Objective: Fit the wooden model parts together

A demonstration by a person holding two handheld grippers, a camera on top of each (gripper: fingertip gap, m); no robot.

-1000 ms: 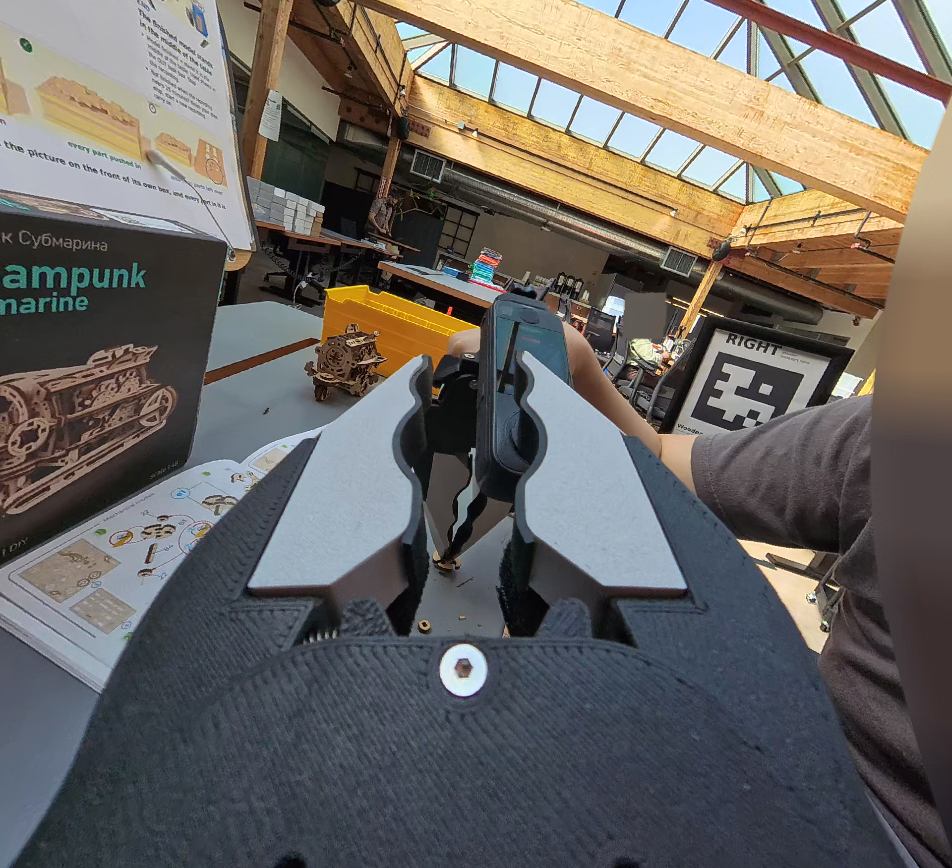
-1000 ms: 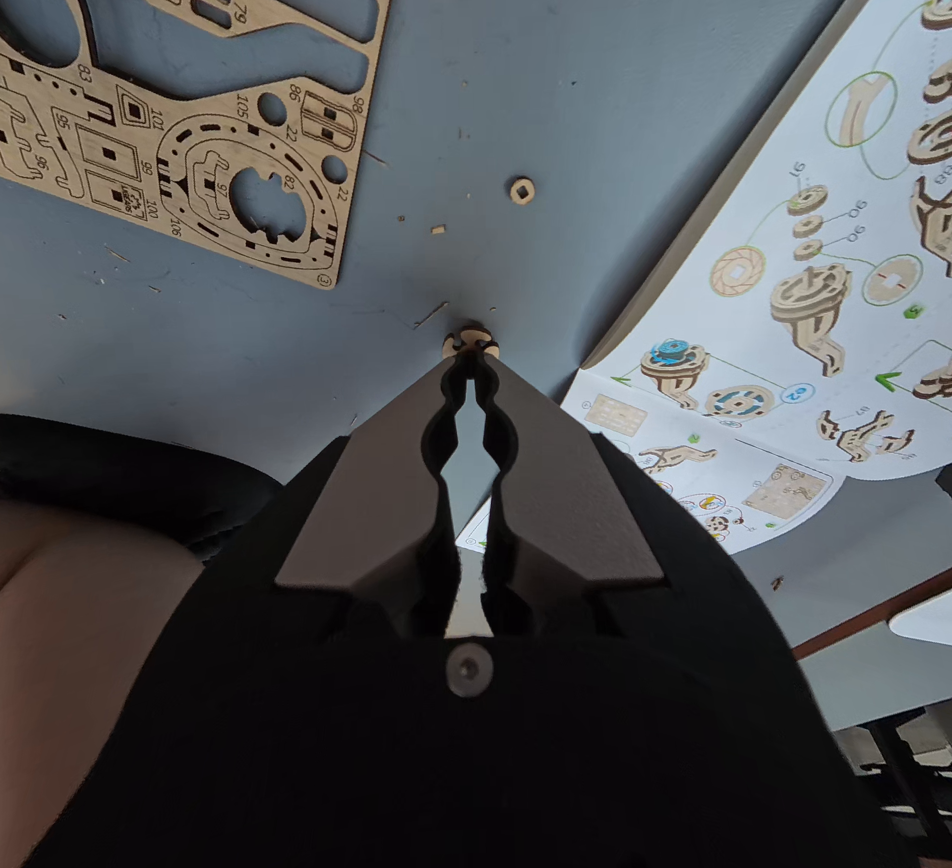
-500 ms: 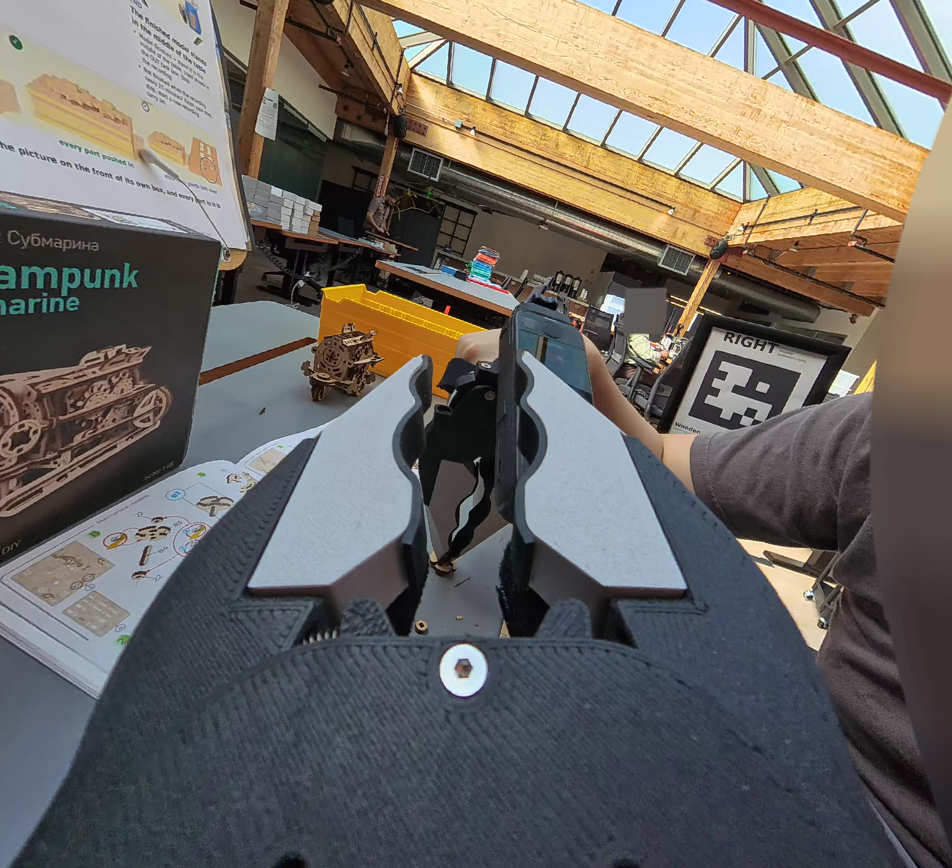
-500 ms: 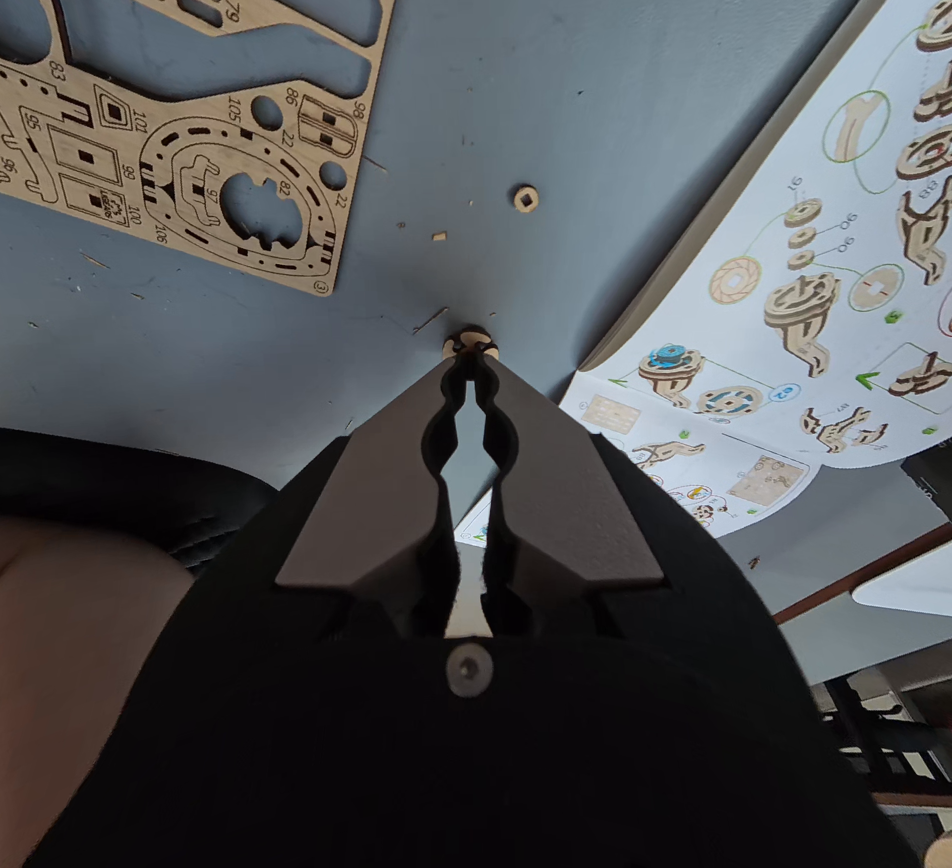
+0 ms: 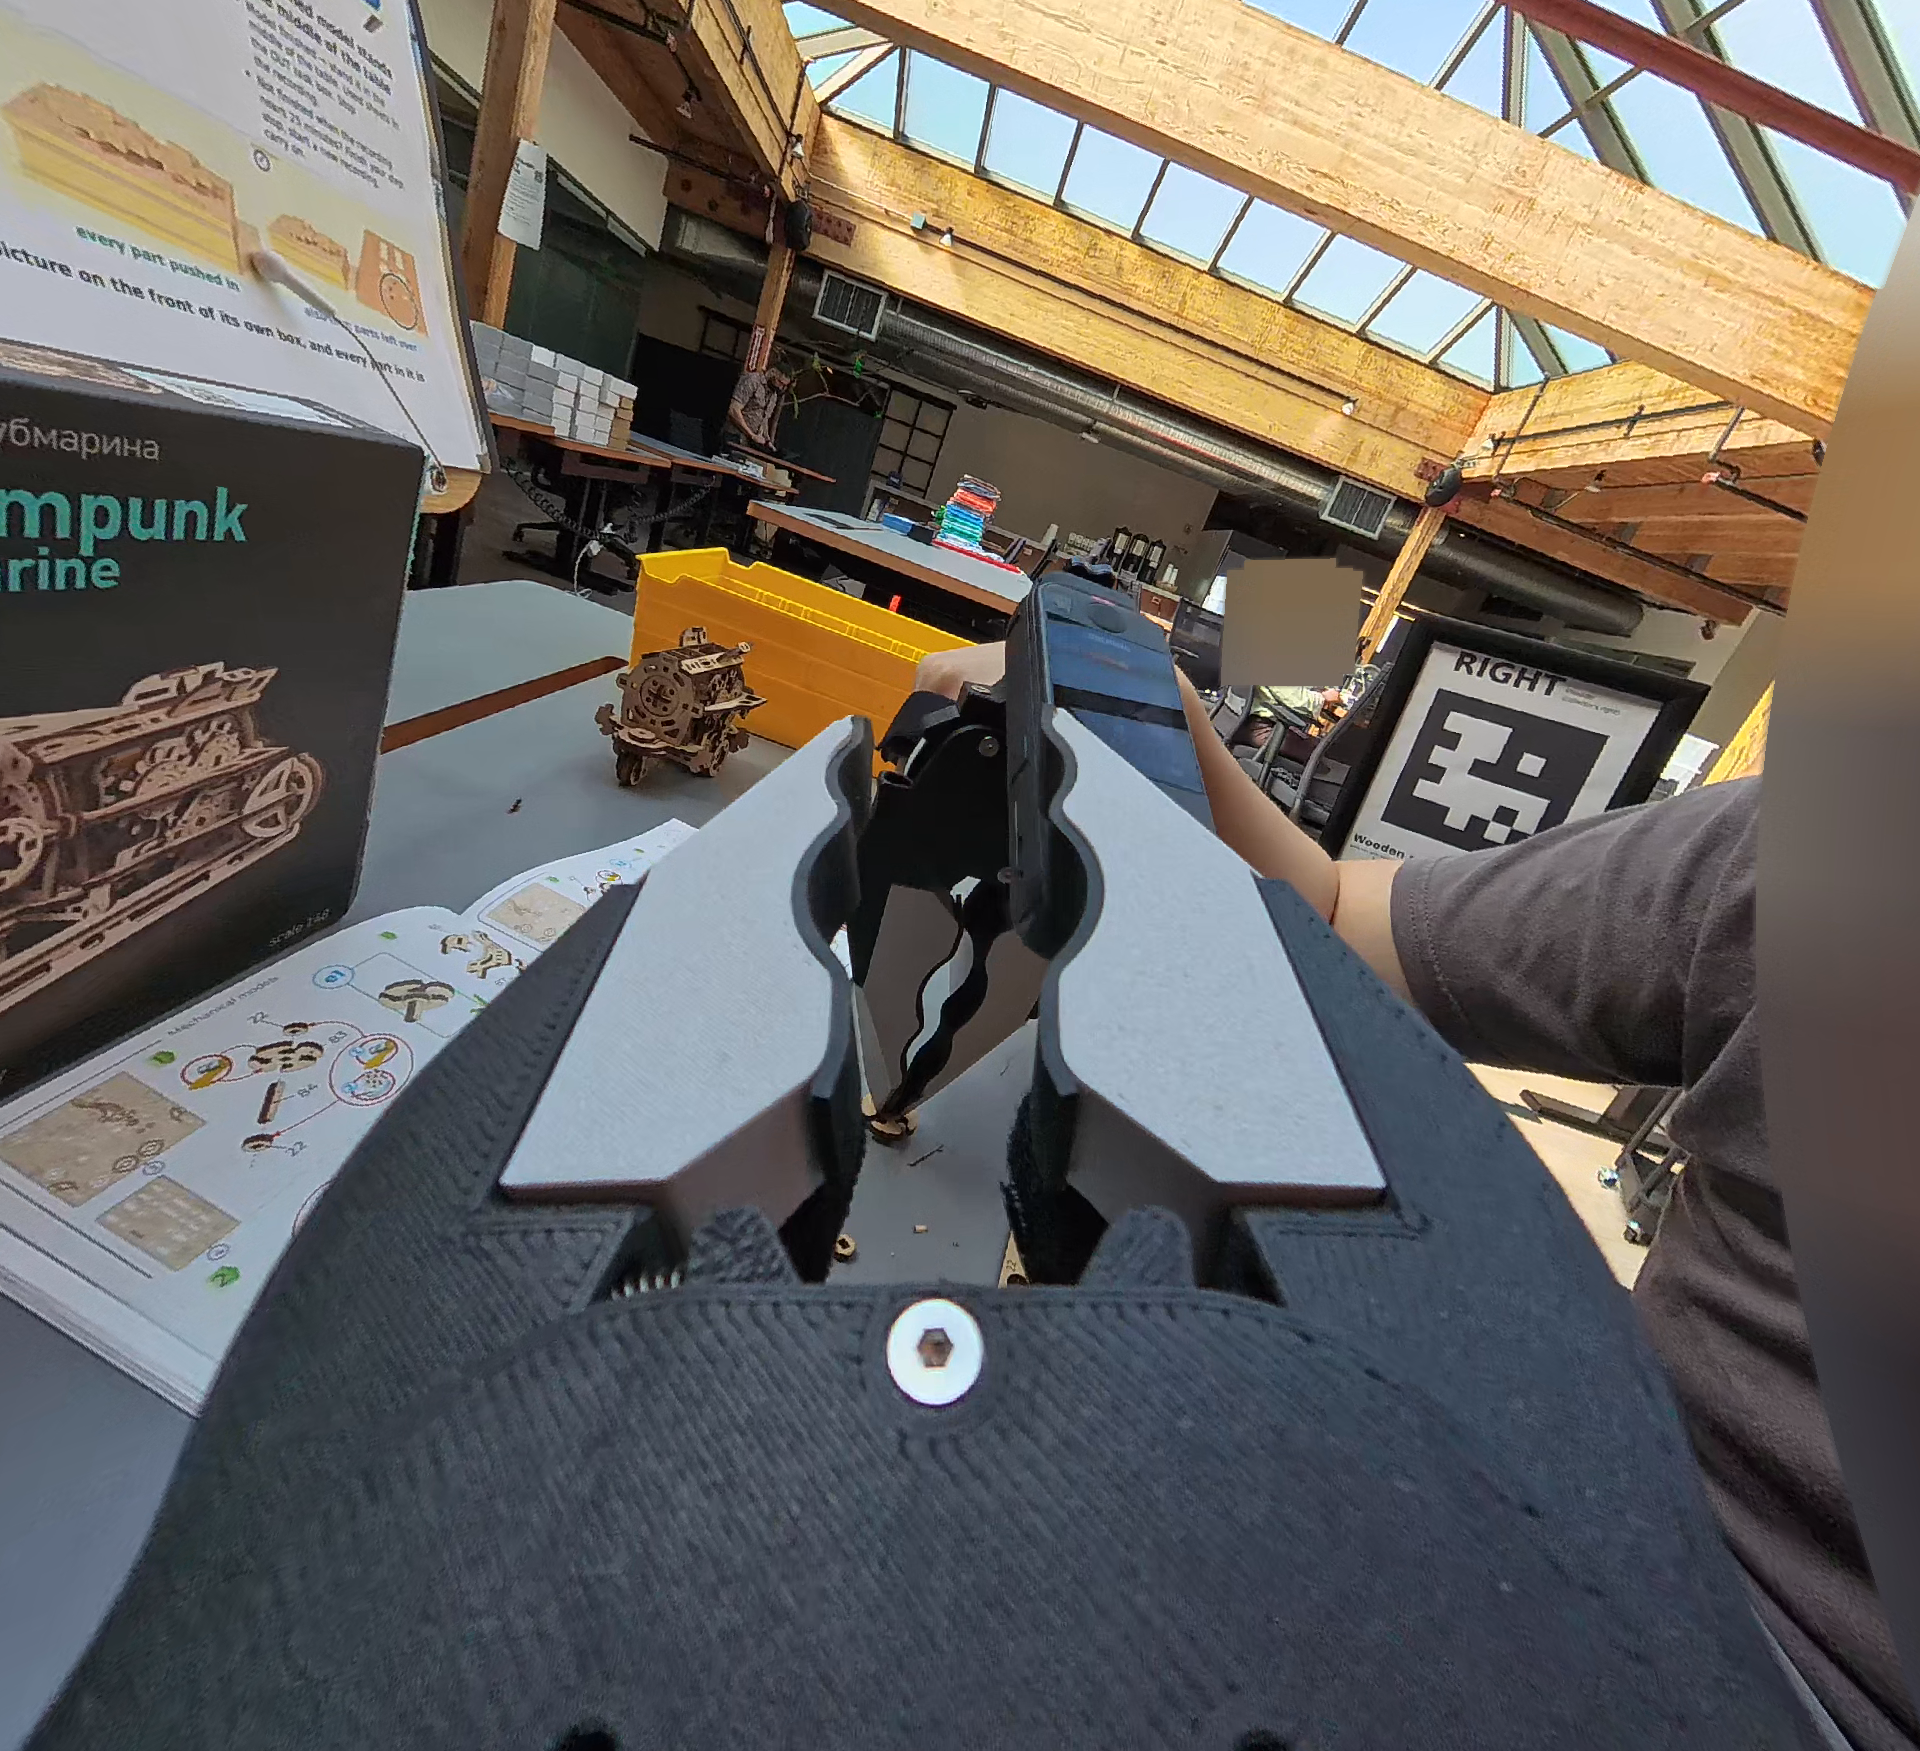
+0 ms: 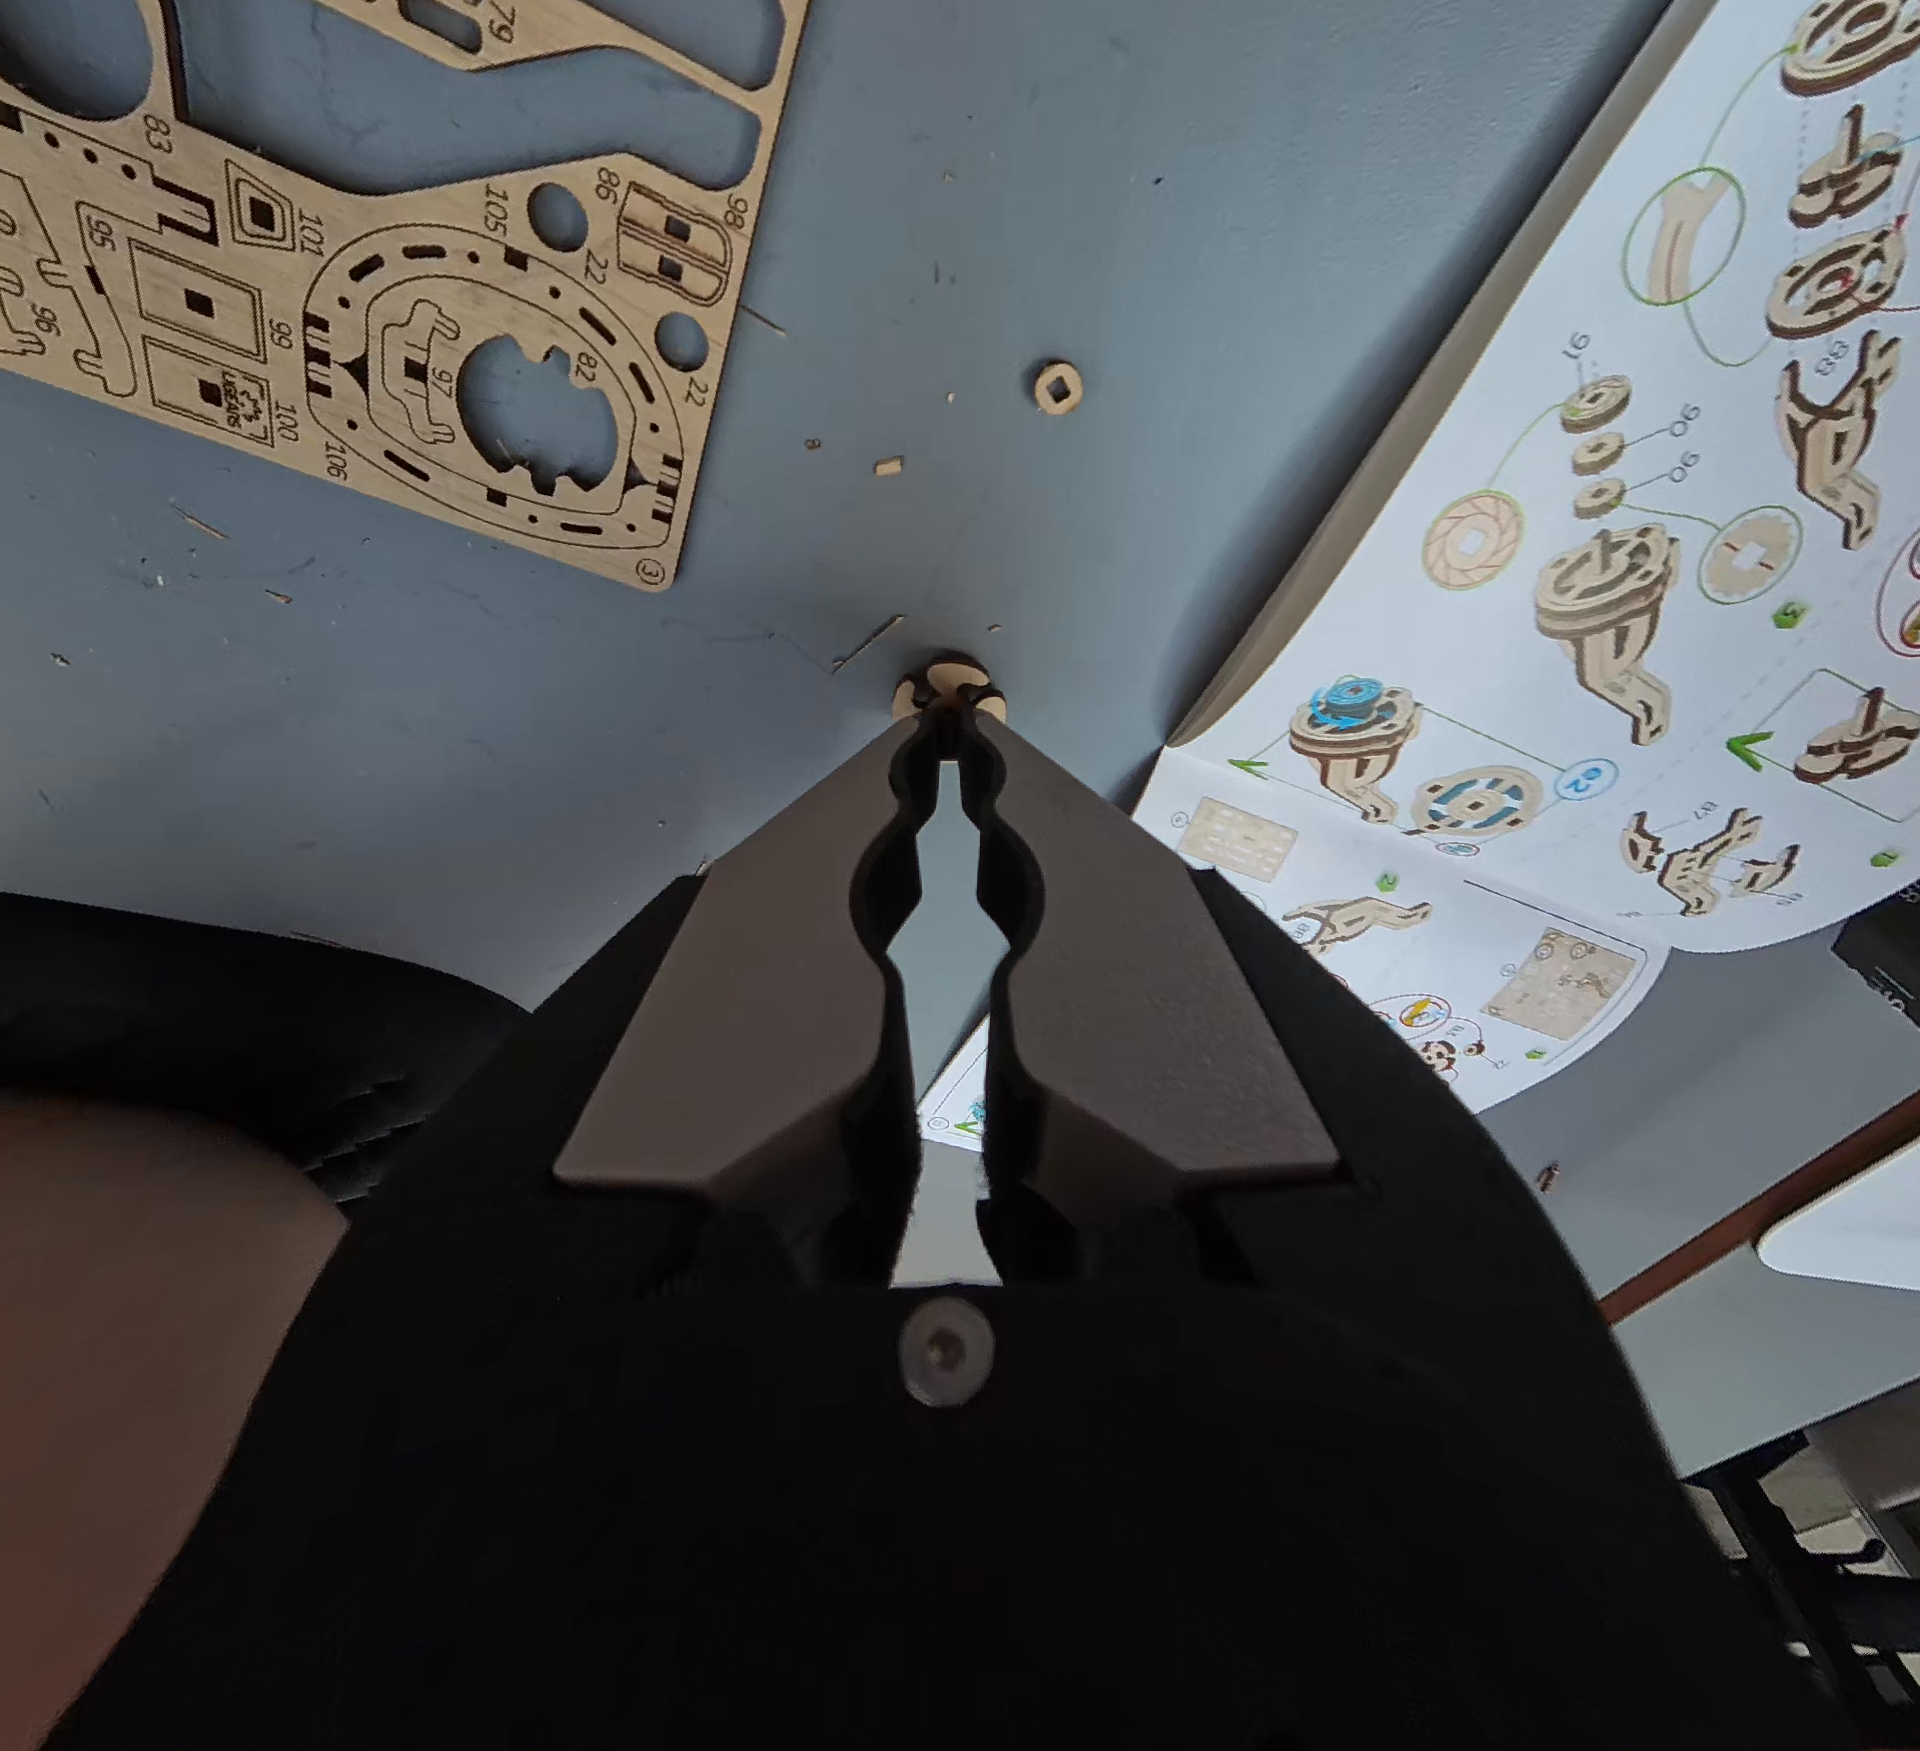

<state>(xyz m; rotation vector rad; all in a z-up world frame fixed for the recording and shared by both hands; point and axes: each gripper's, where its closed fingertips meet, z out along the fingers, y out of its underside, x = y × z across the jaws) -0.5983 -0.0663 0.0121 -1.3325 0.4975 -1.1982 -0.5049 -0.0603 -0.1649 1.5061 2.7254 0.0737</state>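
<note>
The right gripper (image 6: pixel 943 722) points down at the grey bench (image 6: pixel 1039 143), its fingers clenched on a small round wooden part (image 6: pixel 951 681) that rests on the bench surface just beside the open instruction booklet (image 6: pixel 1558 558). A loose wooden washer (image 6: pixel 1058 387) lies apart from it, near the punched-out wooden sheet (image 6: pixel 416 299). The left gripper (image 5: pixel 951 751) hangs with its fingers released and empty, looking across the bench toward the right gripper, a small assembled wooden model (image 5: pixel 681 702), a yellow bin (image 5: pixel 790 636) and the dark kit box (image 5: pixel 187 683).
</note>
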